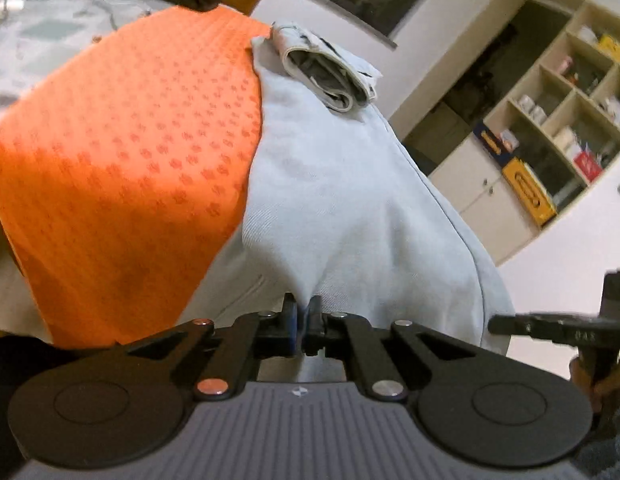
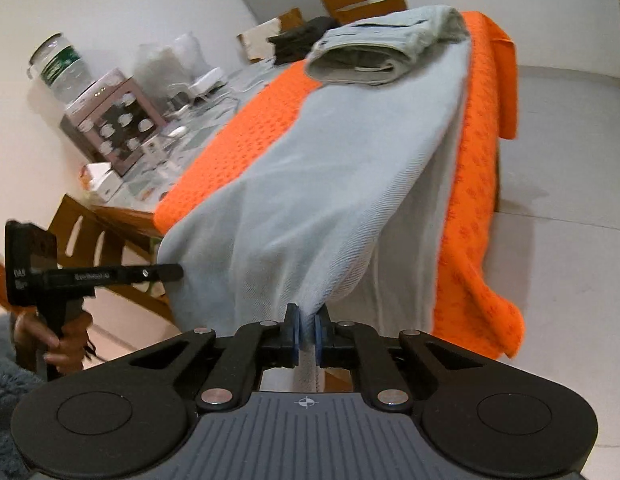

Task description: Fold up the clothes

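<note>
Where the orange cloth [image 2: 245, 148] covers the table [image 2: 121, 212], a pale grey garment [image 2: 330, 168] lies along it, near edge lifted off. Left gripper [image 1: 303, 320] and right gripper [image 2: 305, 334] each pinch that edge, jaws nearly closed. Far end rolled up.

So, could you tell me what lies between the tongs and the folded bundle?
Only the pale garment itself, running up to the folded bundle; right wrist view.

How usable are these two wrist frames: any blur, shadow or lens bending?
Left wrist: the orange cloth is motion-smeared and shadowed in its lower half, and the shelf unit bows with fisheye curve. Right wrist: the pale garment is soft, with dark corners.
</note>
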`<state>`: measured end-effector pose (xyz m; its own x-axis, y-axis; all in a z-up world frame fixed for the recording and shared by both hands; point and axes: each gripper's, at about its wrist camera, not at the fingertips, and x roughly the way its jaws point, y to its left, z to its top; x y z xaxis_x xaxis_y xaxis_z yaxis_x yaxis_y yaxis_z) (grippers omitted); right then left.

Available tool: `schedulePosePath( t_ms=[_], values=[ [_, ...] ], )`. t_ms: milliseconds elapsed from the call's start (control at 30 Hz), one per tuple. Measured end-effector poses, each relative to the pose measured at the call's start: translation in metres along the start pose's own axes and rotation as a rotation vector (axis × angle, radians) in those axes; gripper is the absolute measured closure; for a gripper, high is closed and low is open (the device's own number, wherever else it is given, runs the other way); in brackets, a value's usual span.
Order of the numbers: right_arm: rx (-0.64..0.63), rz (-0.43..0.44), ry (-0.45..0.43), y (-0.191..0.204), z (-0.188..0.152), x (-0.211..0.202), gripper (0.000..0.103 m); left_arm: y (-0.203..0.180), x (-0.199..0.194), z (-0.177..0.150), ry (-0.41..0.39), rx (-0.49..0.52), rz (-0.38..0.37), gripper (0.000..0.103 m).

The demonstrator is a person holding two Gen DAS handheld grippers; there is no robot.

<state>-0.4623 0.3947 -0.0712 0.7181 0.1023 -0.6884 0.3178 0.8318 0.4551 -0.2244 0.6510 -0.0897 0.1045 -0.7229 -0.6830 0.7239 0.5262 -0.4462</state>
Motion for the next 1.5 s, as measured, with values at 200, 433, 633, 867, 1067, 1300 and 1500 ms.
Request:
schedulePosePath(
  t_ms=[200,433,633,867,1067,1300,1500],
  values=[
    [-0.107,-0.12,0.095,-0.006,-0.027,0.045,0.066,0.02,0.025,-0.024,0.14,0.082,0.115,0.076],
    [-0.199,-0.167,0.086,-0.011,-0.044,0.071,0.038,0.032,0.054,-0.029,0.074,0.179,0.125,0.027],
    [-0.22,-0.196,-0.015,-0.018,-0.04,0.08,0.037,0.042,0.093,-0.008,0.034,0.252,0.113,0.026],
    [-0.213,-0.242,-0.078,-0.035,-0.04,0.093,0.031,0.039,0.116,-0.002,0.031,0.415,0.054,0.026],
    [-0.186,-0.159,-0.115,-0.053,-0.042,0.106,0.031,0.036,0.141,-0.004,0.084,0.534,-0.005,0.026],
    [-0.172,-0.078,-0.142,-0.069,-0.05,0.125,0.033,0.033,0.18,-0.013,0.177,0.612,-0.05,0.026],
    [-0.129,-0.015,-0.163,-0.078,-0.05,0.119,0.075,0.029,0.187,-0.011,0.151,0.557,-0.061,0.063]
  ],
)
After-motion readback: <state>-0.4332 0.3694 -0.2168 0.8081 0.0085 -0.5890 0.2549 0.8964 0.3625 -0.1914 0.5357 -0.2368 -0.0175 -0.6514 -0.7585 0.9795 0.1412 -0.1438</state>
